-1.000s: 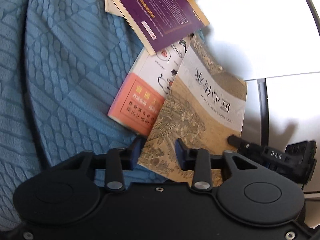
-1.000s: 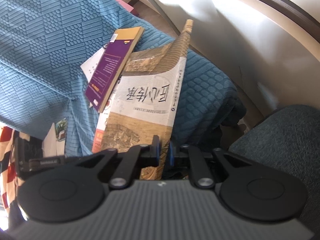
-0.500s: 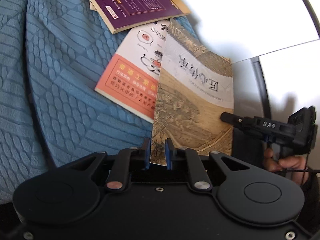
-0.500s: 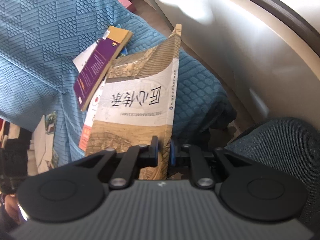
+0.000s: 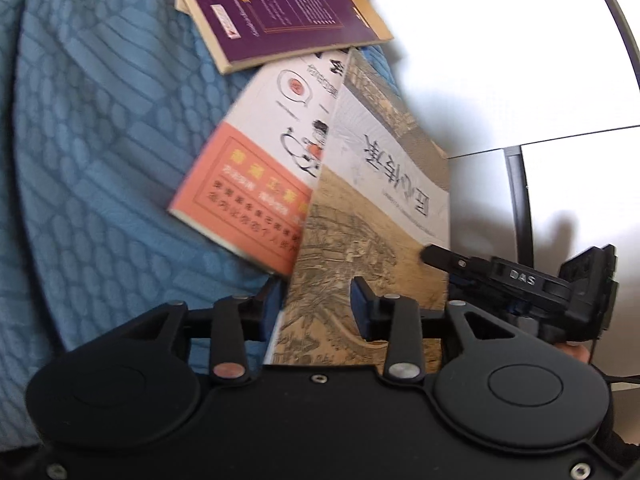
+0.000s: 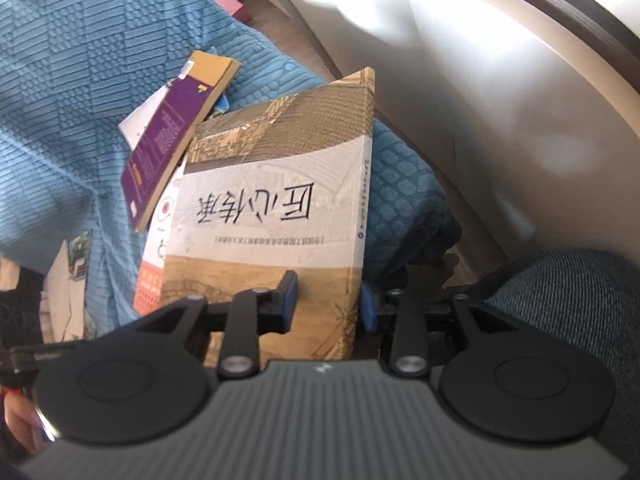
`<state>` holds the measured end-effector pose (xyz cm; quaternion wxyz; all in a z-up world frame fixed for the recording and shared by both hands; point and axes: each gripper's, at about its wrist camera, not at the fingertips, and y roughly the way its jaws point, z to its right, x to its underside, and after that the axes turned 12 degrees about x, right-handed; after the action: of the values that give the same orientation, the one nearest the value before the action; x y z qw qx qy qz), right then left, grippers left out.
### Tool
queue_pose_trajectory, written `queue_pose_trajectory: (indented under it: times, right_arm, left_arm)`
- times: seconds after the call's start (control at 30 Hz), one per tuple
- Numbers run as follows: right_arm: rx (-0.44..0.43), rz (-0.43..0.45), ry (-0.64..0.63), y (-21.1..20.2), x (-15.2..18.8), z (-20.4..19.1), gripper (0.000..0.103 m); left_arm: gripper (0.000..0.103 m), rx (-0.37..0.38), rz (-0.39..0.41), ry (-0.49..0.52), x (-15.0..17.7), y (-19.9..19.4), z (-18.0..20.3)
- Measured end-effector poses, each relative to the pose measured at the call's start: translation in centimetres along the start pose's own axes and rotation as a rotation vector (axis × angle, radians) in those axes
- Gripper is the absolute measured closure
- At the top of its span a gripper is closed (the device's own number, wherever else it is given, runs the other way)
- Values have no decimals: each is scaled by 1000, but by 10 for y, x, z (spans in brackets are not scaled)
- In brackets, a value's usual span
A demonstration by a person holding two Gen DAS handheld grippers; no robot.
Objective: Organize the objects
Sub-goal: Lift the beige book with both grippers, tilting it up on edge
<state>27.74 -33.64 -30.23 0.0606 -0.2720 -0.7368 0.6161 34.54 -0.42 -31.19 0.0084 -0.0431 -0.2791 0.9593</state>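
Observation:
A tan-and-white book with black Chinese title (image 5: pixel 372 216) (image 6: pixel 272 216) lies on top of an orange-and-white book (image 5: pixel 256 184) (image 6: pixel 154 248) on a blue quilted bedspread (image 5: pixel 100 140). A purple book with a yellow edge (image 5: pixel 276 4) (image 6: pixel 172 136) lies further away, overlapping them. My left gripper (image 5: pixel 316 304) is open, its fingers straddling the tan book's near left corner. My right gripper (image 6: pixel 328 300) is open, its fingers either side of the tan book's near right edge. The right gripper also shows in the left wrist view (image 5: pixel 516 280).
The bedspread (image 6: pixel 80 60) hangs over the bed edge next to a white wall or panel (image 6: pixel 500 80). A teal upholstered seat (image 6: pixel 580 300) is at the right. Papers and a card (image 6: pixel 76 264) lie at the left. A dark frame (image 5: pixel 520 200) crosses the bright surface.
Both grippers were shut on the tan book half a second ago and have opened. The book now lies flatter on the orange book.

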Motion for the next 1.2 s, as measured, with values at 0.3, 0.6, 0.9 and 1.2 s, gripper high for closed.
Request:
queue_pose_trajectory:
  times: [0.3, 0.6, 0.9, 1.2]
  right_arm:
    - [-27, 29, 33, 0, 1, 9, 72]
    - [-221, -18, -9, -11, -2, 17, 80]
    - [-233, -25, 58, -2, 6, 17, 91]
    - [-254, -21, 49, -6, 3, 21, 93]
  left_arm:
    - [65, 3, -21, 2, 3, 3, 4]
    - [82, 90, -36, -3, 14, 4, 12]
    - [68, 77, -38, -44, 18, 18, -3]
    - [60, 83, -55, -5, 20, 29, 7]
